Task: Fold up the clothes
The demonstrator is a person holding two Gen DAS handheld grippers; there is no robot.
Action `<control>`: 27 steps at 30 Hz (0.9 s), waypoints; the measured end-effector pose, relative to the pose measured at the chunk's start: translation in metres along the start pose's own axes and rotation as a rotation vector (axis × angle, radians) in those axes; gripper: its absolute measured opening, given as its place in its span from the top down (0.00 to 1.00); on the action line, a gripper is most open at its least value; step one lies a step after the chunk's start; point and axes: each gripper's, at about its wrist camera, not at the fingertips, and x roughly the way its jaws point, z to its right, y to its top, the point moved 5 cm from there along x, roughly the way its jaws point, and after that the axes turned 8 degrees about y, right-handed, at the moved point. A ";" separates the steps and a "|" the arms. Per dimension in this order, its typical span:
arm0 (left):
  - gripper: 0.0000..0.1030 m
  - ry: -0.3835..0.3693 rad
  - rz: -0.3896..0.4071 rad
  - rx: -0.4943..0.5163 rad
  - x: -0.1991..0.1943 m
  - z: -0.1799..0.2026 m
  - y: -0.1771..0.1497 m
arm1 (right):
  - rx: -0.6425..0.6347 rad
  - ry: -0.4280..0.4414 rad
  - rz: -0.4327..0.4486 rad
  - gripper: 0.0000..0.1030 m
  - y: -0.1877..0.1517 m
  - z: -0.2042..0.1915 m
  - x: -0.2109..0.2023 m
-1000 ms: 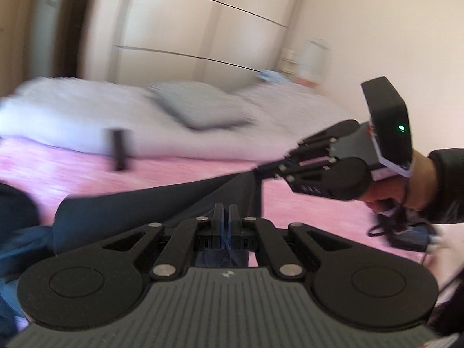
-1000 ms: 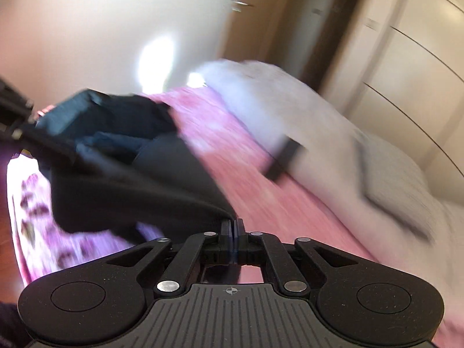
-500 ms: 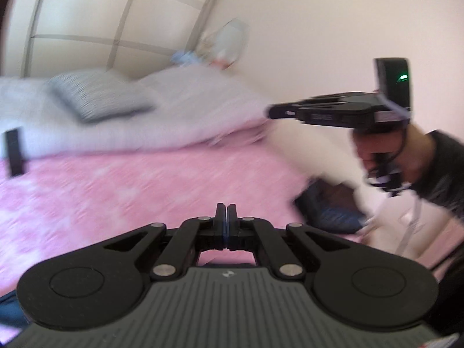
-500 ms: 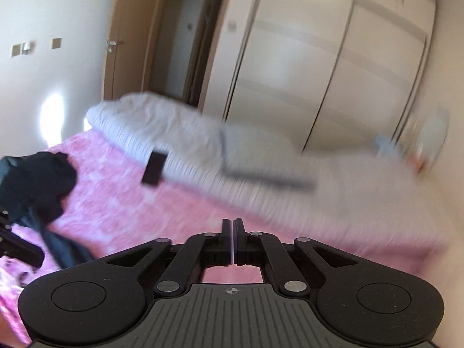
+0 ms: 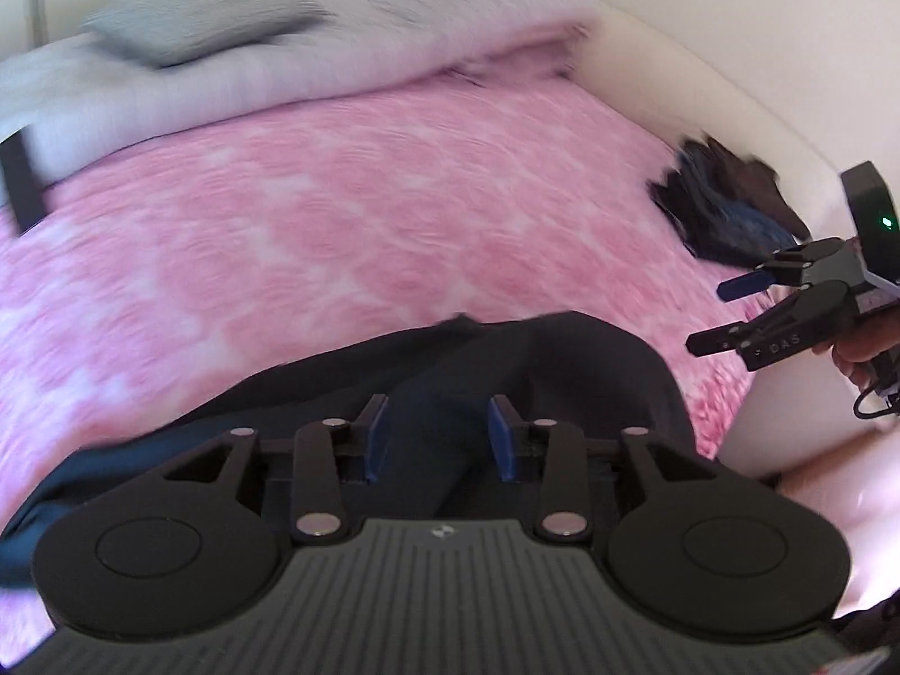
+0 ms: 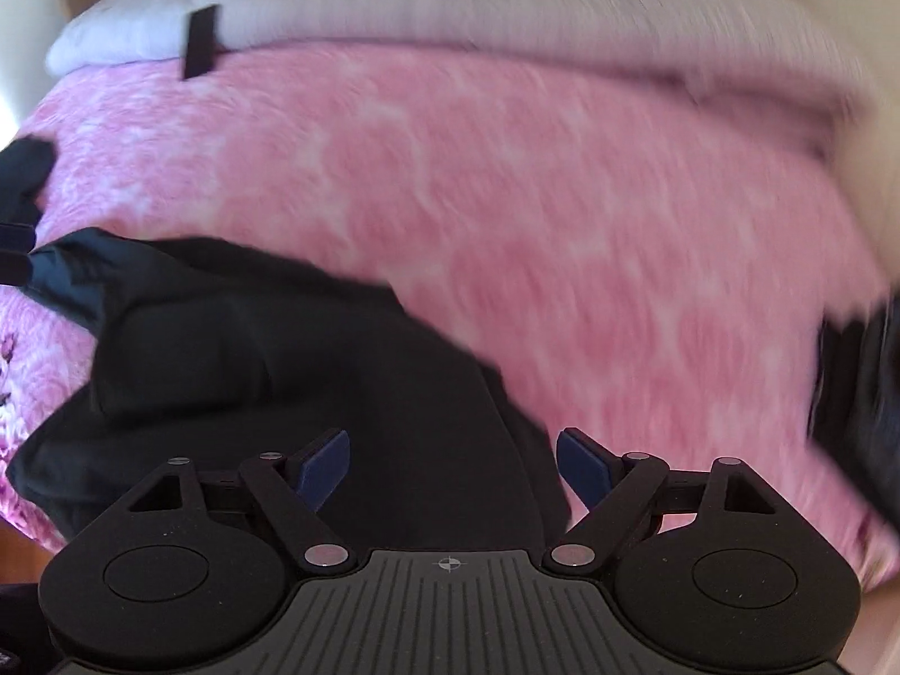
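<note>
Left gripper (image 5: 439,436): we see its jaws just parted, dark garment (image 5: 506,360) loose between.
Right gripper (image 6: 453,464): just opened wide at 3 o'clock, holding nothing.

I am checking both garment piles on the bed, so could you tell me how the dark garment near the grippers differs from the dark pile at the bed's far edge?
The dark garment lies spread out; the dark pile is bunched. The garment looks plain dark; the pile shows blue. Both lie on the pink bedspread.
</note>
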 end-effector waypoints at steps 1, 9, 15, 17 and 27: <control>0.67 -0.019 -0.001 0.034 0.013 0.017 0.005 | 0.044 0.007 -0.008 0.18 -0.009 0.017 0.003; 0.48 -0.082 -0.040 0.250 0.134 0.178 0.027 | 0.260 0.056 -0.017 0.18 -0.055 0.155 0.013; 0.36 0.053 -0.125 0.593 0.242 0.299 -0.004 | 0.275 0.047 0.001 0.18 -0.078 0.219 0.008; 0.48 0.122 -0.183 0.734 0.268 0.315 -0.025 | 0.267 0.045 -0.007 0.18 -0.088 0.232 0.004; 0.95 0.226 -0.058 0.252 0.103 0.151 0.025 | 0.211 0.123 0.002 0.18 -0.076 0.219 0.020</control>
